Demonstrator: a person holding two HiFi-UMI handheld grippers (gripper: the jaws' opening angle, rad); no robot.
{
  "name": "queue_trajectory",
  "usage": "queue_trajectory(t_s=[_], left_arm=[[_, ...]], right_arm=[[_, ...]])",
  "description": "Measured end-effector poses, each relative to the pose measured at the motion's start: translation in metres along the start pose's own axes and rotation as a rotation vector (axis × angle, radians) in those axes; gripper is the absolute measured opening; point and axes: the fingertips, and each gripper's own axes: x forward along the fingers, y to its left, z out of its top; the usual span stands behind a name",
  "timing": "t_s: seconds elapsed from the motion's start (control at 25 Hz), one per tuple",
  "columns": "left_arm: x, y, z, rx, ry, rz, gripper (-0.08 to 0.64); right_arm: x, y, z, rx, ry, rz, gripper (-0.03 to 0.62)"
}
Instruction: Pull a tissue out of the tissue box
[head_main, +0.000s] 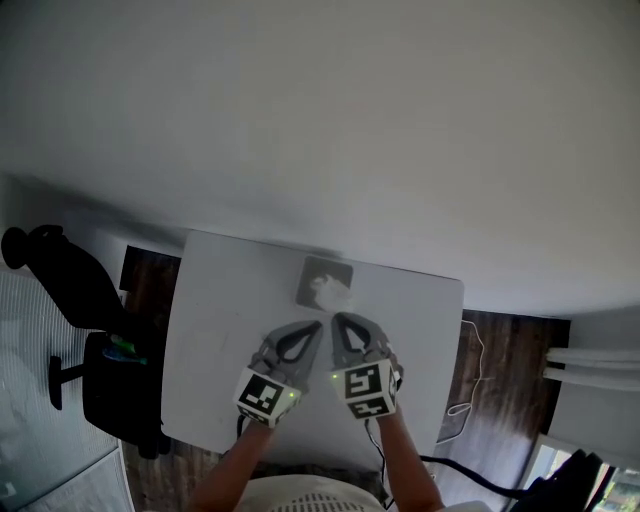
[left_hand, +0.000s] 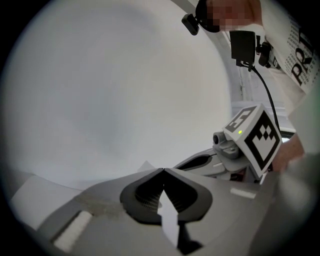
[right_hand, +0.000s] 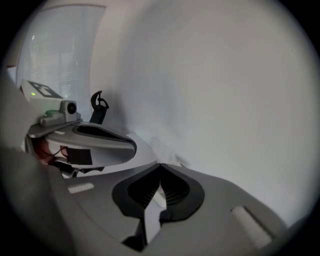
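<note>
A grey tissue box (head_main: 322, 275) lies at the far middle of the white table (head_main: 210, 330), and a white tissue (head_main: 331, 291) stands up out of its top. Both grippers hover side by side just in front of the box. My left gripper (head_main: 319, 324) is shut, its tips meeting with nothing between them (left_hand: 163, 170). My right gripper (head_main: 336, 317) is also shut, tips together (right_hand: 160, 164). In the right gripper view the tissue (right_hand: 163, 148) shows a little beyond those tips, apart from them. The other gripper's marker cube (left_hand: 256, 136) shows in the left gripper view.
A black chair (head_main: 95, 330) stands left of the table on the dark wood floor. Cables (head_main: 468, 372) trail off the right side. The table's near edge (head_main: 290, 455) is close to the person's body, and white pipes (head_main: 595, 365) run at far right.
</note>
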Motion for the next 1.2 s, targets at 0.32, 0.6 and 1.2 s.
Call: queue_trajectory(t_s=[0.32,0.6,1.2], left_arm=[[-0.047,-0.048,0.042,0.065,-0.016,-0.010,-0.009],[-0.094,-0.083,0.075,0.077,-0.055,0.012,-0.009],[-0.140,-0.130,0.111,0.123,-0.085,0.021,-0.009]], right_arm=[[-0.074,0.033,0.032,0.020,-0.070,0.001,0.011],[-0.141,0.066,0.047,0.028,-0.129,0.005,0.011],[-0.220,0.086,0.076,0.027,-0.249,-0.004,0.009]])
